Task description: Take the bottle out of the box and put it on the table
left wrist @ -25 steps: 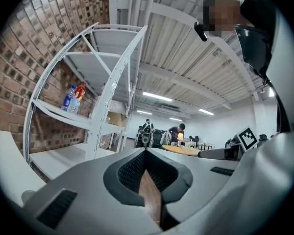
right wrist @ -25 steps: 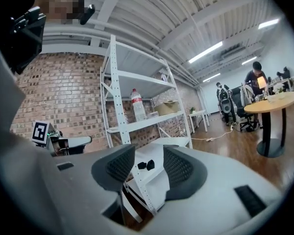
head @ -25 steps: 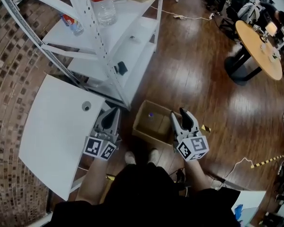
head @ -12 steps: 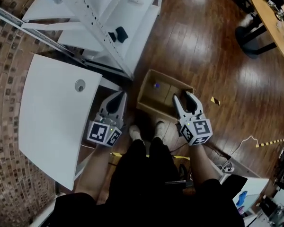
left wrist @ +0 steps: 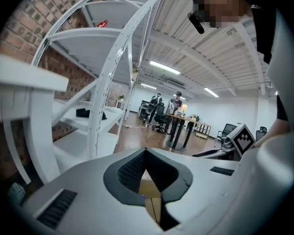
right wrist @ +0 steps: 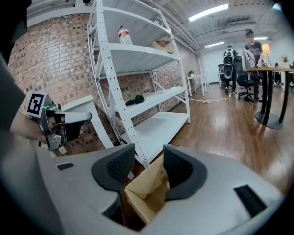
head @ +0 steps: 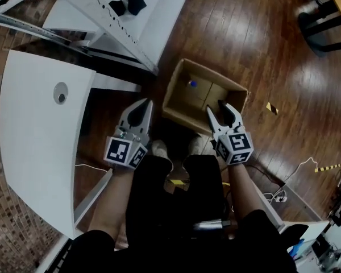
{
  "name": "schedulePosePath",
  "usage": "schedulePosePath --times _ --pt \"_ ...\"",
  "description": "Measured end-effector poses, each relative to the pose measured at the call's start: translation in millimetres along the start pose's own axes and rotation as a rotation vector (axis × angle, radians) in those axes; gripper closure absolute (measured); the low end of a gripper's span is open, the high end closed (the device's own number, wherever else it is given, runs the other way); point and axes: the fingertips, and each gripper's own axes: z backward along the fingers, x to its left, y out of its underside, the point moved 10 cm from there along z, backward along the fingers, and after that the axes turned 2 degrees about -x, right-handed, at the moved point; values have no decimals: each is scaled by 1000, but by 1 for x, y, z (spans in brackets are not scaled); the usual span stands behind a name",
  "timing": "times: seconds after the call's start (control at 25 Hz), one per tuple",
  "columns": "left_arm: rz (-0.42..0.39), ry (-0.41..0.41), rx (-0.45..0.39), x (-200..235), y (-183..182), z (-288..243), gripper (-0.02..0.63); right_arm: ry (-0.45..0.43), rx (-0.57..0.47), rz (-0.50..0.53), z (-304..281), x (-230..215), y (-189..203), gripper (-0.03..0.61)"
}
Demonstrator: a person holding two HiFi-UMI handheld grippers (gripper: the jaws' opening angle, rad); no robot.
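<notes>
An open cardboard box [head: 234, 90] stands on the wooden floor in front of the person's feet. Inside it a small blue bottle cap [head: 192, 84] shows; the rest of the bottle is hard to make out. My right gripper [head: 220, 108] is open with nothing between its fingers, and it hangs over the box's near right edge. In the right gripper view the box corner [right wrist: 146, 192] lies just below the open right gripper [right wrist: 149, 163]. My left gripper [head: 145, 103] is shut and empty, left of the box and near its corner. Its closed tips [left wrist: 146, 153] point level toward the box [left wrist: 151, 190].
A white table [head: 34, 129] stands at the left, with a round hole [head: 60, 92] in its top. White metal shelving [head: 111, 16] rises behind the box; a dark object [head: 131, 1] lies on a low shelf. A water bottle [right wrist: 123, 35] stands on a high shelf. Cables [head: 278, 195] lie on the floor.
Both grippers have sunk toward the floor and now sit close to the box. The head view has tilted down, so the box looks nearer. Neither gripper's jaws have changed.
</notes>
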Motion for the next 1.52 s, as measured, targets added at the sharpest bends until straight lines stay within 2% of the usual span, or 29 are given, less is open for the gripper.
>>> schedulePosePath --times 0.12,0.24,0.32,0.36,0.4,0.44,0.52,0.64,0.72,0.8,0.88,1.04,1.24,1.52 --pt "-4 7 5 20 63 -27 614 -5 8 24 -46 -22 48 405" --pt "-7 31 25 43 127 -61 614 -15 31 53 -92 -48 95 372" --pt "-7 46 59 59 171 -86 614 -39 54 32 -125 -71 128 371" --pt "-10 46 75 67 192 -99 614 -53 74 8 -144 -83 147 345" --pt "-18 37 86 76 212 -111 573 -64 103 -9 -163 -94 167 282" --pt "-29 24 91 84 231 -123 512 -68 135 -8 -182 -104 187 244" --pt "-46 1 107 98 262 -143 472 -71 183 39 -215 -117 222 219" --pt "-68 -2 173 109 296 -163 351 -78 211 95 -249 -124 258 218" --pt "-46 5 207 115 305 -169 348 -72 221 110 -266 -128 276 218" --pt "-19 26 200 120 304 -169 348 -65 235 120 -279 -132 288 218" --pt "-26 49 204 121 305 -168 347 -70 252 123 -289 -134 296 160" --pt "-23 74 219 121 307 -166 348 -76 280 158 -305 -135 305 160" --pt "-50 90 227 116 307 -165 367 -64 263 224 -330 -135 317 172" --pt "-40 113 304 115 315 -157 368 -57 238 216 -353 -133 331 208"
